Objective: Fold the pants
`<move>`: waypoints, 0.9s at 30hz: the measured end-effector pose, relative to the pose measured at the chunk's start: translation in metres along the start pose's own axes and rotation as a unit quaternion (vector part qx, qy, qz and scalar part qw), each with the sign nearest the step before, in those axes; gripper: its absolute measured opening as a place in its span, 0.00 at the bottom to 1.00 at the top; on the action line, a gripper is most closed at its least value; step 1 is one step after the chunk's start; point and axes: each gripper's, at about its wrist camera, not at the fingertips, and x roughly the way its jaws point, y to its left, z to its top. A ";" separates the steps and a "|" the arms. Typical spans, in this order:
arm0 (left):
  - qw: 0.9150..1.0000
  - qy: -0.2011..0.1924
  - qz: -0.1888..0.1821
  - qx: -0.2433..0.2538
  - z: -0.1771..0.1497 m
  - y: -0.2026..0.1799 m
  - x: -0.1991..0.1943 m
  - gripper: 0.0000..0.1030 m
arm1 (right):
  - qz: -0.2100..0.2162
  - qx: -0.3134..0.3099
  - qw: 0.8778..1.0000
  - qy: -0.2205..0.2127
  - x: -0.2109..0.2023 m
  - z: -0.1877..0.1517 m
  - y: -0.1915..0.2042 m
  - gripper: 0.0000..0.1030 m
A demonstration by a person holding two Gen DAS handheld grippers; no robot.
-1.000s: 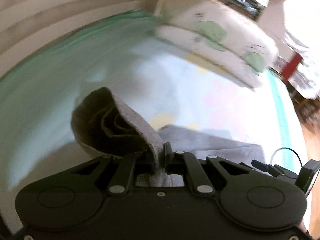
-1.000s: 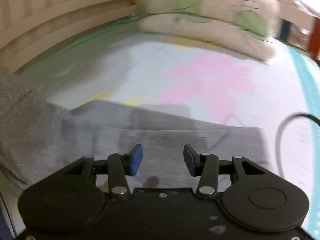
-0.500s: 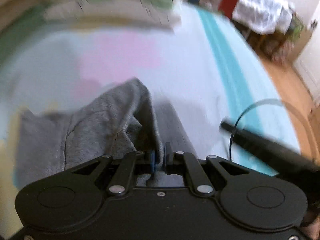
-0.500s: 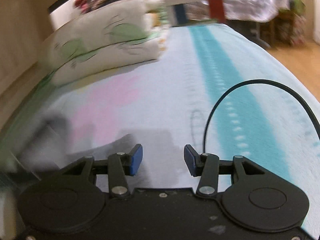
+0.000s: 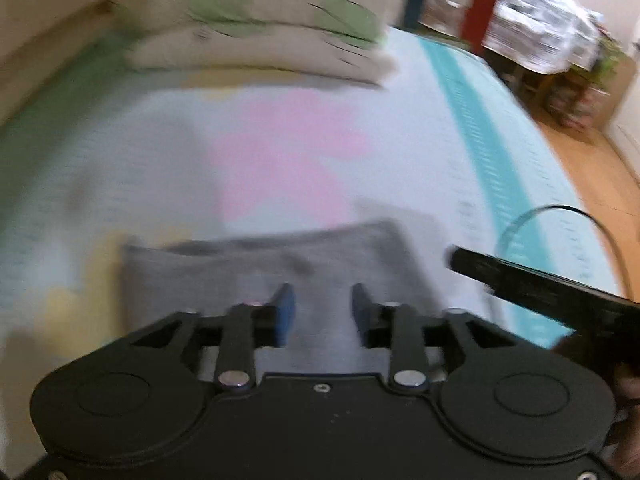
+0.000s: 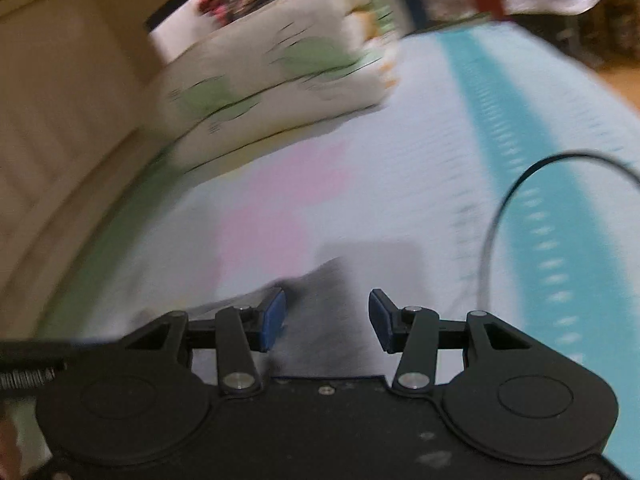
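Pants point(image 5: 256, 272): grey, folded into a flat rectangle on the bed sheet point(image 5: 120, 168), seen blurred in both views. Left to right in left wrist view: green strip of sheet, pink patch mid-bed, teal stripe point(image 5: 476, 128) w/ wood floor beyond. Two stacked pillows point(image 5: 264, 28) w/ green leaf print lie at far end of bed. Left gripper point(image 5: 322, 308) is just above the pants' near edge, jaws apart, blue pads showing, nothing between them. Right gripper point(image 6: 327, 316) is over the pants' right end point(image 6: 324, 300), jaws wide apart, also holding nothing. A black cable point(image 6: 520, 208) loops over the teal stripe at right.
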 end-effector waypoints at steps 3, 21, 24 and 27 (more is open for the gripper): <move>0.999 -0.006 0.052 -0.006 -0.011 0.031 -0.001 0.47 | 0.032 -0.002 0.999 0.035 0.014 0.000 0.005 0.48; 0.992 0.116 0.034 -0.026 -0.070 0.055 0.081 0.46 | -0.019 -0.067 0.987 0.142 0.064 -0.042 0.016 0.51; 0.992 0.107 0.005 -0.059 -0.068 0.068 0.069 0.46 | -0.005 -0.055 0.988 0.144 0.061 -0.041 0.015 0.51; 0.992 0.088 -0.010 -0.091 -0.068 0.084 0.049 0.46 | 0.041 -0.010 0.986 0.162 0.065 -0.037 0.004 0.51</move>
